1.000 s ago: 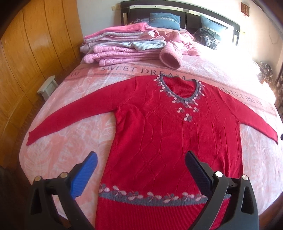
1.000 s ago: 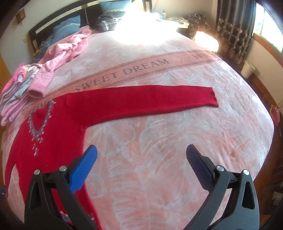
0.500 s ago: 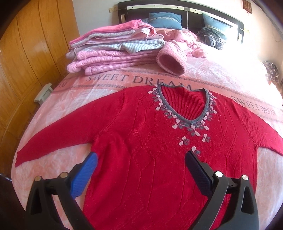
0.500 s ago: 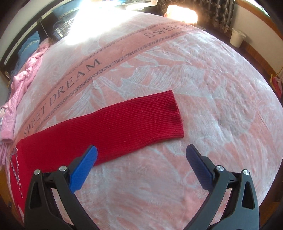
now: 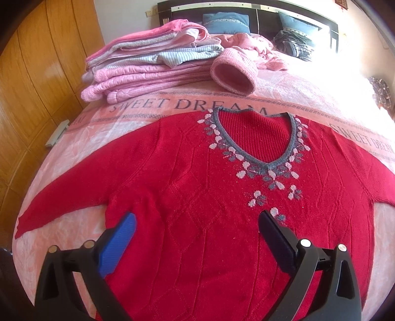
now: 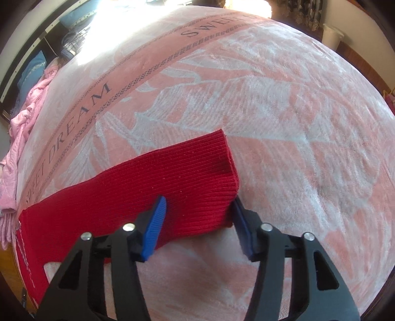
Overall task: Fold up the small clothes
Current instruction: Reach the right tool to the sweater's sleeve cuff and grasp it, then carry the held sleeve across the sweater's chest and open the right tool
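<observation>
A red knit sweater (image 5: 197, 177) with a grey V-neck and white flower pattern lies flat, front up, on the pink bedspread (image 5: 81, 138), both sleeves spread out. My left gripper (image 5: 197, 222) hovers open over its chest, just below the neckline, with nothing between the fingers. In the right wrist view the sweater's right sleeve cuff (image 6: 212, 168) lies between the fingers of my right gripper (image 6: 197, 210). The jaws stand partly narrowed around the cuff's near corner, and the fabric still lies flat, not pinched.
A stack of folded pink and grey clothes (image 5: 148, 66) sits at the back left of the bed, with a pink knit sleeve opening (image 5: 232, 76) beside it. Blue pillows (image 5: 224, 22) lean on the dark headboard. A wooden wardrobe (image 5: 37, 81) lines the left side.
Both grippers moved forward and lower over the bed. The left came up from the hem to the chest. The right reached the sleeve cuff and its jaws narrowed around it.
</observation>
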